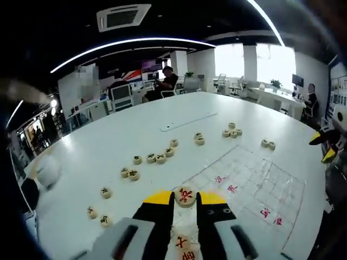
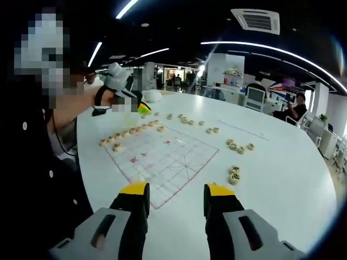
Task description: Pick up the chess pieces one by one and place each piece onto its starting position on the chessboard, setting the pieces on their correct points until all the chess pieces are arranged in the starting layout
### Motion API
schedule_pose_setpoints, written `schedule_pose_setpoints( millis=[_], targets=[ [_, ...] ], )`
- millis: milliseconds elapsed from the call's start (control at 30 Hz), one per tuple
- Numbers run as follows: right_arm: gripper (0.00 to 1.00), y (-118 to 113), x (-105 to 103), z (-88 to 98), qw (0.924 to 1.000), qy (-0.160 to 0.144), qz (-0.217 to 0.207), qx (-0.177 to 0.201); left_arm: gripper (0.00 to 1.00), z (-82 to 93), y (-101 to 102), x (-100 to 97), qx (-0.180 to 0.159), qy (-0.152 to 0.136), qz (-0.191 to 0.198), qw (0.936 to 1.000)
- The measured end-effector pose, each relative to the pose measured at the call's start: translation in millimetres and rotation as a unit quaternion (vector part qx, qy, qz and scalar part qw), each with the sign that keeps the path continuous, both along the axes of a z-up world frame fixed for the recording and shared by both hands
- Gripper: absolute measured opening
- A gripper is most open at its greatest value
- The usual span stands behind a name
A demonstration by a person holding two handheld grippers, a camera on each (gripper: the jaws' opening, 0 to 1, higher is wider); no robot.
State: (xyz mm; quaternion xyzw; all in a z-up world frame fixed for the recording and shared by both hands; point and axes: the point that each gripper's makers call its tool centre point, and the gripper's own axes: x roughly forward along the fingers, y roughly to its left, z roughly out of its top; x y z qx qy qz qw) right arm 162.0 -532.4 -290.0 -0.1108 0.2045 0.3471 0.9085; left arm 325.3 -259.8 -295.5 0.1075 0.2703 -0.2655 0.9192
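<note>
Right gripper (image 2: 177, 199) hanging over the white table (image 2: 282, 173) with jaws apart (nothing between them). Chessboard (image 2: 162, 157) just ahead, loose chess pieces (image 2: 234, 174) scattered beside it.

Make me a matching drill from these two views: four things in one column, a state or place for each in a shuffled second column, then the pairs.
1. left gripper
2. right gripper
3. chessboard
4. two stacked pieces

A. open, holding nothing
B. on the bare table, right of the board in the right gripper view
C. shut on a red-marked piece
D. red grid printed on the white table

Pairs: 1-C, 2-A, 3-D, 4-B
</note>
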Motion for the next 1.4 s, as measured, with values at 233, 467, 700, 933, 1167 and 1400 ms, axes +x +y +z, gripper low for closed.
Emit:
schedule_pose_setpoints(
  millis=[233,467,700,933,1167,1400],
  targets=[
    [0.41,-8.8,-5.2,-1.0,0.9998,0.000,-0.020,0.010,0.19,-12.4,-29.2,25.2,0.017,0.011,-0.023,0.9995],
    [0.41,-16.6,-7.3,-2.6,0.9992,0.003,-0.037,0.013,0.19,-40.6,-43.7,42.8,0.035,0.033,-0.036,0.9982],
    [0.41,-21.0,-8.3,-2.6,0.9988,0.005,-0.047,0.015,0.19,-54.5,-48.2,47.0,0.046,0.043,-0.043,0.9971],
    [0.41,-22.2,-7.4,-1.3,0.9986,0.003,-0.051,0.016,0.19,-63.1,-43.9,49.5,0.048,0.052,-0.036,0.9968],
    [0.41,-22.6,-9.3,-1.1,0.9985,0.002,-0.053,0.016,0.19,-67.0,-40.9,49.8,0.043,0.059,-0.029,0.9969],
    [0.41,-22.1,-10.6,-0.7,0.9985,0.000,-0.053,0.017,0.31,-67.7,-41.7,40.0,0.054,0.053,-0.044,0.9962]
  ],
)
